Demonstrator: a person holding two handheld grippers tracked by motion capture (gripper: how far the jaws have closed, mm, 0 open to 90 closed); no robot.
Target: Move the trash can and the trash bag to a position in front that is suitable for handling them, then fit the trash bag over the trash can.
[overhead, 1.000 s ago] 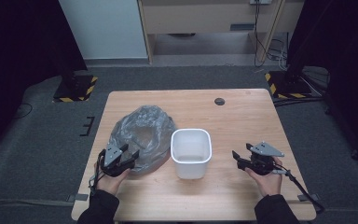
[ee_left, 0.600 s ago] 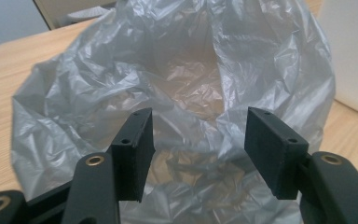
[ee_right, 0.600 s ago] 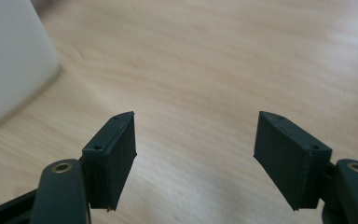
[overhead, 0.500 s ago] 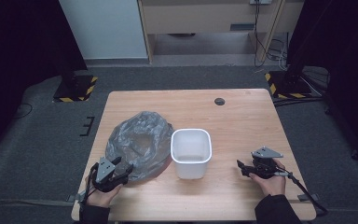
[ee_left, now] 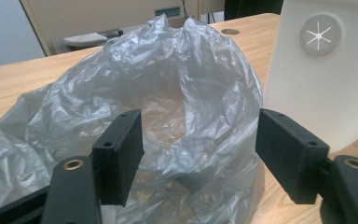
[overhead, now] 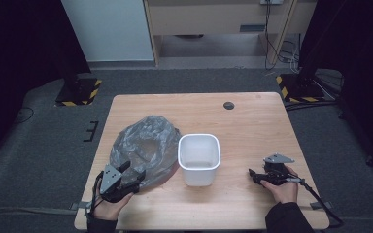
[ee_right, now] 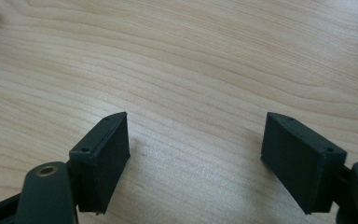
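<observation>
A crumpled grey translucent plastic bag (overhead: 144, 148) lies on the left half of the wooden table (overhead: 252, 121), bunched into a loose mound with its mouth gaping upward. In the left gripper view the bag (ee_left: 135, 107) shows fine creases all over, and its rim rises in two soft peaks at the far side. A white square bin (overhead: 199, 158) stands upright just to the right of the bag, with the bag's edge against its left wall; in the left gripper view the bin (ee_left: 326, 79) shows a round grey mark with a white star on its wall. A small dark round disc (overhead: 228, 105) sits in the tabletop near the far edge, well apart from both.

The left gripper (overhead: 126, 175) is held low at the near left part of the table, pointing up and to the right at the bag's near edge. Its own view shows the left gripper (ee_left: 198, 154) with jaws spread wide — bag plastic lies between them, but neither pad is pressing on it, so it holds nothing.

The right gripper (overhead: 253, 174) rests near the right front of the table, pointing left toward the bin and well apart from it, the person's hand wrapped round its handle. In its own view the right gripper (ee_right: 196, 158) has jaws wide apart over bare wood — nothing is in its grasp.
</observation>
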